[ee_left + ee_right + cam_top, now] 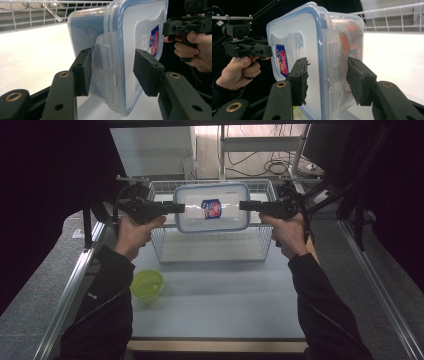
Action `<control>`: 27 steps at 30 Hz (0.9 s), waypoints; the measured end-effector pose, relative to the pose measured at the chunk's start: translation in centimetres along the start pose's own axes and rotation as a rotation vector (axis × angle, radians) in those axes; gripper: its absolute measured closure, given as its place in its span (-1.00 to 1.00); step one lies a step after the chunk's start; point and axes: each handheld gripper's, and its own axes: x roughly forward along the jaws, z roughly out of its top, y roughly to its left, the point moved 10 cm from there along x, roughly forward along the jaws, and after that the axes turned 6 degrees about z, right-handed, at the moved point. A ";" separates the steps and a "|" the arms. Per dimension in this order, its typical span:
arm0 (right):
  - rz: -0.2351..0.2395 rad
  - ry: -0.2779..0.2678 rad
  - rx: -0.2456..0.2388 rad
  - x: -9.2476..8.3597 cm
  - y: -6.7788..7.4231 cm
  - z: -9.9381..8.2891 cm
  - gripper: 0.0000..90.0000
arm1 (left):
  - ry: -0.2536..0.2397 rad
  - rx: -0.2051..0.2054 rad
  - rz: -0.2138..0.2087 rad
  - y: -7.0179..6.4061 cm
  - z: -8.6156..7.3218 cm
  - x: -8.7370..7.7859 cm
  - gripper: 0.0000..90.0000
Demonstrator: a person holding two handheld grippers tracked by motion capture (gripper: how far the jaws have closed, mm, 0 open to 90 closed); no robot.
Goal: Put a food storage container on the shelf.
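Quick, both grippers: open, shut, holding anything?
Left gripper: shut on the left end of the plastic box, over its latch.
Right gripper: shut on the box's right end.

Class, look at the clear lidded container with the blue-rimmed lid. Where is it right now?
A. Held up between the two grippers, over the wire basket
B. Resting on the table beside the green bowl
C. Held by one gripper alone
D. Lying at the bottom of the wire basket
A: the container hangs over the wire basket, with the left gripper and right gripper at its opposite short ends.
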 end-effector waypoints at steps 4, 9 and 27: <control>-0.001 -0.009 0.012 0.5 -0.6 1.1 0.17 | 0.001 -0.008 -0.001 0.8 0.9 0.4 0.12; 0.000 -0.012 0.043 1.4 -1.6 2.0 0.16 | -0.003 -0.029 0.007 1.8 1.6 1.0 0.12; -0.038 -0.049 0.058 2.8 -4.1 2.0 0.12 | -0.071 0.033 0.079 3.3 1.3 2.5 0.01</control>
